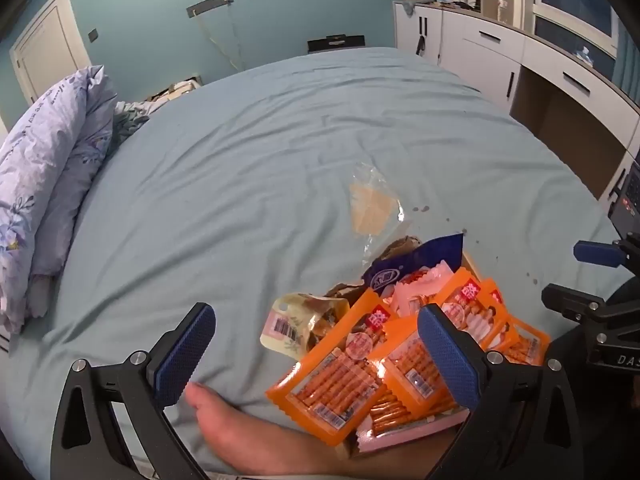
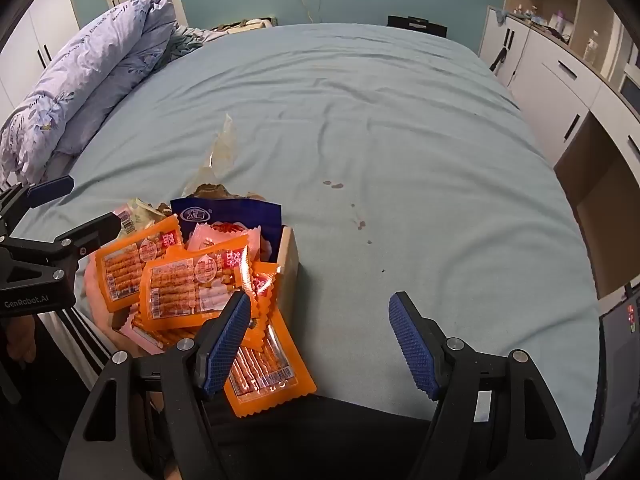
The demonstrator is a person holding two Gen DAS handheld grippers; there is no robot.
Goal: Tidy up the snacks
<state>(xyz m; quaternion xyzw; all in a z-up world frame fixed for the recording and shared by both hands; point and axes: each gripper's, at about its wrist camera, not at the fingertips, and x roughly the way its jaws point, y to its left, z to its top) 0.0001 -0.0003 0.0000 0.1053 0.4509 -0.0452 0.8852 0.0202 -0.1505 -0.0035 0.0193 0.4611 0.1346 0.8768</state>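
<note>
— Blue bedsheet everywhere, rumpled and soft, so nothing on it sits firm. Where are the snacks?

— Lower left of the right view: orange packs heaped over a small box, with a blue bag standing at the back of it. One clear wrapper lies apart on the sheet, centre of the left view.

— How will they handle?

— Light, floppy and slick, I'd judge — foil film that bends and slides. You'd do best to pinch a crimped edge, not the middle.

— My grippers?

— Your left gripper has its fingers wide apart, holding nothing; its right finger covers part of the orange packs. Your right gripper is likewise spread and empty, just beside the heap.

— Anything in the way?

— A bare foot at the bottom of the left view, touching the heap's near edge. The duvet sits well apart, upper left.
</note>
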